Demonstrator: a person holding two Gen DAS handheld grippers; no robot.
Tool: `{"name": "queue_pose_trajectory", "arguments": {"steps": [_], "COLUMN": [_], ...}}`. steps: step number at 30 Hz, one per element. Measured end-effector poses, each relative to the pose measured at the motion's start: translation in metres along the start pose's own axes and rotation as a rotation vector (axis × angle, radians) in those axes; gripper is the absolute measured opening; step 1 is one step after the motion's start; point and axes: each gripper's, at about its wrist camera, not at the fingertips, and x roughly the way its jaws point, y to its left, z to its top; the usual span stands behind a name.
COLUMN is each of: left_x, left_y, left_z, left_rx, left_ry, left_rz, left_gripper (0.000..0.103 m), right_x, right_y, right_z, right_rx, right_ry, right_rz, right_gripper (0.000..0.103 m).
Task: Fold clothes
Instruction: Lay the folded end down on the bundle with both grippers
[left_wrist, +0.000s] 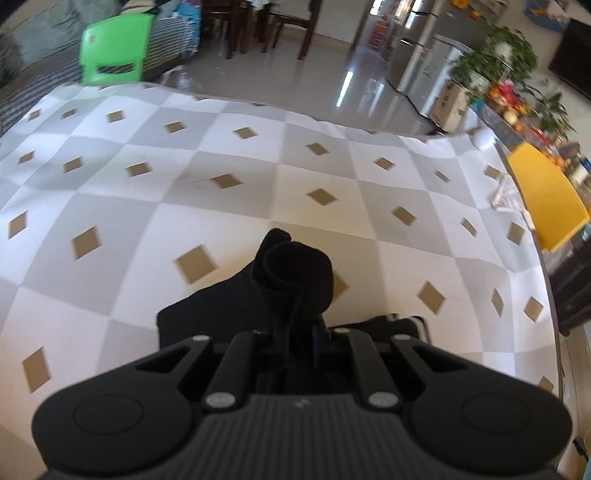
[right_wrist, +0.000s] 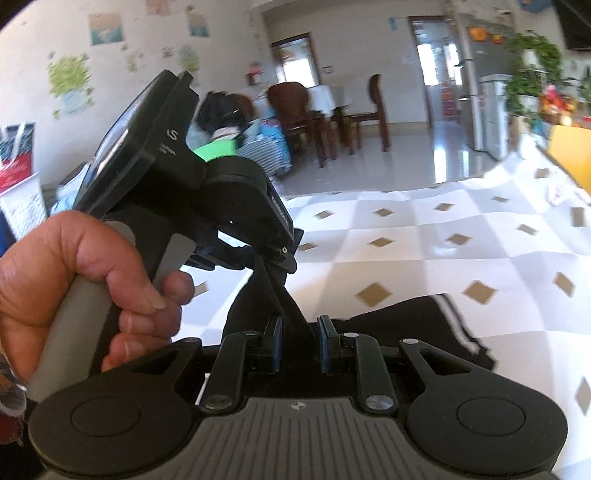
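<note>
My left gripper (left_wrist: 295, 325) and right gripper (right_wrist: 298, 332) each pinched a bunched fold of the black garment (left_wrist: 207, 310), lifted off the worktop (left_wrist: 332, 177) near its front edge. Soft, limp, light; best gripped at hems.

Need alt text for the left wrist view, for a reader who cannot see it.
The left gripper is shut on a bunched fold of a black garment, lifted over a table under a grey-and-white checked cloth. A green chair and tiled floor lie beyond the table.
</note>
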Motion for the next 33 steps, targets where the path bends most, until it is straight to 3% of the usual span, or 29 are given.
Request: {"name": "queue_pose_trajectory", "arguments": {"steps": [4, 7, 8, 11, 13, 15, 16, 19, 25, 33], "left_x": [0.011, 0.029, 0.036, 0.054, 0.056, 0.055, 0.053, 0.046, 0.035, 0.041], "left_y": [-0.046, -0.075, -0.083, -0.100, -0.105, -0.105, -0.104, -0.088, -0.039, 0.005], "left_z": [0.000, -0.006, -0.009, -0.018, -0.023, -0.025, -0.026, -0.024, -0.023, -0.054], "left_rx": [0.066, 0.113, 0.124, 0.132, 0.141, 0.149, 0.151, 0.141, 0.088, 0.084], "left_ry": [0.016, 0.040, 0.053, 0.087, 0.079, 0.073, 0.069, 0.058, 0.051, 0.086], "left_rz": [-0.040, -0.065, -0.081, -0.128, -0.135, -0.140, -0.142, -0.145, -0.101, -0.066], "left_gripper": [0.009, 0.011, 0.016, 0.043, 0.051, 0.069, 0.072, 0.072, 0.072, 0.072], "right_x": [-0.012, -0.014, -0.012, -0.006, -0.004, -0.002, 0.000, -0.006, -0.008, 0.022], "right_y": [-0.025, -0.044, -0.049, -0.065, -0.076, -0.088, -0.093, -0.104, -0.096, -0.101], "right_z": [0.006, 0.004, 0.003, -0.006, -0.012, -0.017, -0.019, -0.023, -0.018, -0.023], "right_rx": [0.074, 0.139, 0.161, 0.216, 0.259, 0.315, 0.342, 0.415, 0.404, 0.435], "right_ry": [-0.015, 0.021, 0.039, 0.103, 0.130, 0.160, 0.181, 0.185, 0.158, 0.188], "right_rz": [-0.076, -0.161, -0.192, -0.296, -0.350, -0.402, -0.419, -0.424, -0.377, -0.350], "right_gripper": [0.020, 0.020, 0.020, 0.020, 0.020, 0.026, 0.028, 0.031, 0.041, 0.044]}}
